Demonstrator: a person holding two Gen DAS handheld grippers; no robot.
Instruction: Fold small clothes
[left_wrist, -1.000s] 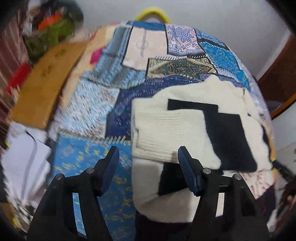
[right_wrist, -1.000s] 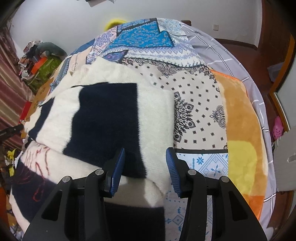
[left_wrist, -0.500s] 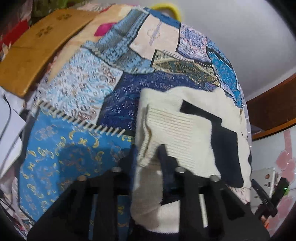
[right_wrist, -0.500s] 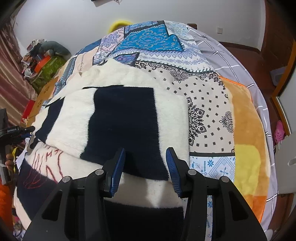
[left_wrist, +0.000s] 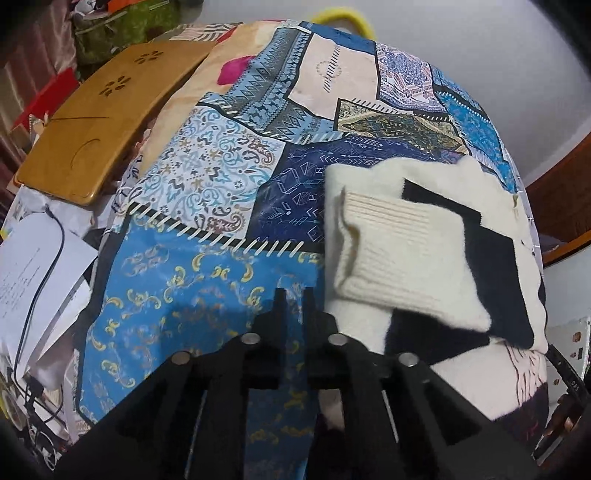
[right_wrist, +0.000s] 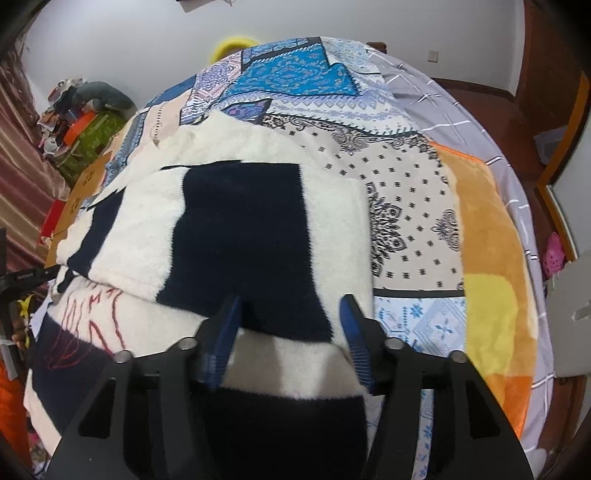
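Note:
A fluffy cream and navy sweater (left_wrist: 406, 258) lies folded on the patchwork bedspread (left_wrist: 203, 177), its ribbed cuff laid across the top. My left gripper (left_wrist: 293, 295) hovers over blue bedspread just left of the sweater. Its jaws are closing, almost together, and only a sliver of bedspread shows between them. In the right wrist view the sweater (right_wrist: 258, 221) fills the middle. My right gripper (right_wrist: 290, 314) straddles the near folded edge. Its jaws are opening, with the navy patch between the fingers and the pads off the cloth.
A wooden lap tray (left_wrist: 92, 122) and papers with a black cable (left_wrist: 33, 266) lie left of the bed. An orange and yellow blanket (right_wrist: 491, 258) covers the bed's right side. A green bag (right_wrist: 92, 136) and clutter sit at the far left, wooden furniture at the right.
My left gripper went from wide open across the sweater's edge to nearly shut, and moved left onto the bedspread. My right gripper's fingers spread wider over the fold without shifting.

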